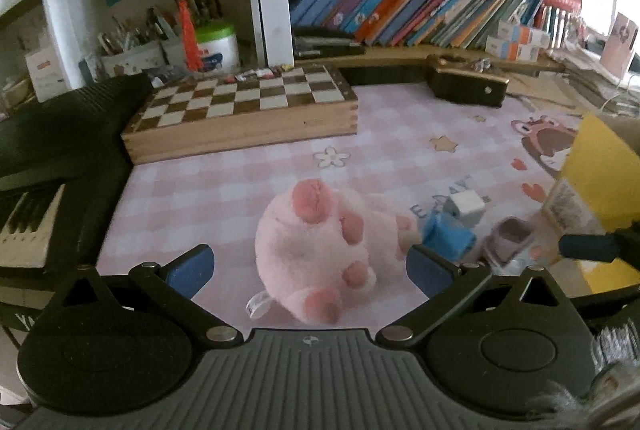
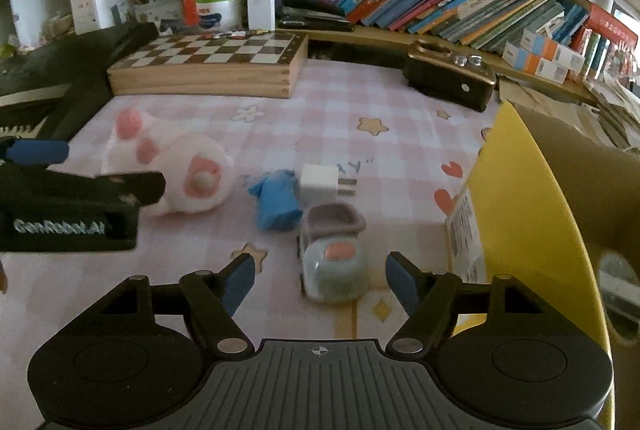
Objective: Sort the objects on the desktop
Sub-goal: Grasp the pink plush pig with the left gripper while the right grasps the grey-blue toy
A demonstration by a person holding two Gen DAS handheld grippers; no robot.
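A pink plush toy [image 1: 320, 250] lies on the checked pink mat [image 1: 224, 190]. It sits between the wide-apart fingers of my left gripper [image 1: 312, 270], which is open, and the pads stand clear of the plush. In the right wrist view a small pale toy car [image 2: 332, 262] sits between the fingers of my right gripper [image 2: 322, 280], also open with gaps on both sides. Behind the car lie a crumpled blue cloth [image 2: 276, 202] and a white charger cube [image 2: 320, 184]. The plush [image 2: 180, 170] shows further left.
A yellow-lined cardboard box [image 2: 520, 190] stands close on the right. A wooden chessboard box [image 1: 240, 118] and a black case [image 1: 468, 86] sit at the back, under a shelf of books [image 1: 420, 6]. A piano keyboard [image 1: 32, 222] borders the left edge.
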